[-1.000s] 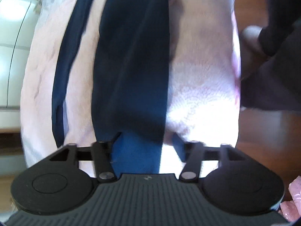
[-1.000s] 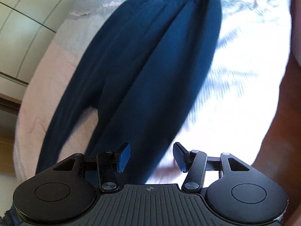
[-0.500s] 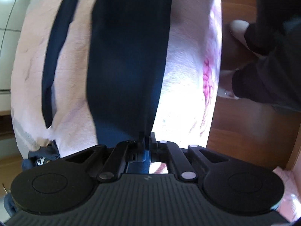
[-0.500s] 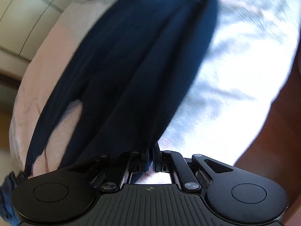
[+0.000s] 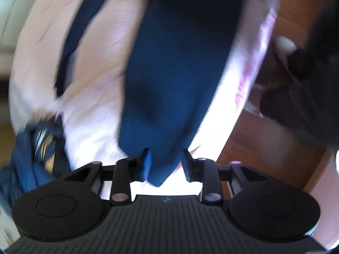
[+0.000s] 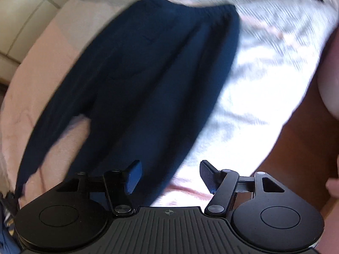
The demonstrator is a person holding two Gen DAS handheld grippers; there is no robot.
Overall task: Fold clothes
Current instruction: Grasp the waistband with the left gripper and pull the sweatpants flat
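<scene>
While both grippers gape, the blue pants [image 6: 148, 80] lie flat on the pink bed [image 6: 264, 80].
One pant leg end sits between the spread fingers of the left gripper [image 5: 165, 165], and nothing pinches it. The right gripper [image 6: 169, 175] also holds nothing. If they close too far out, the soft cloth could slip away and bunch up.

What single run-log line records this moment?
left gripper: open | right gripper: open | navy trousers: flat on bed, unfolded
</scene>
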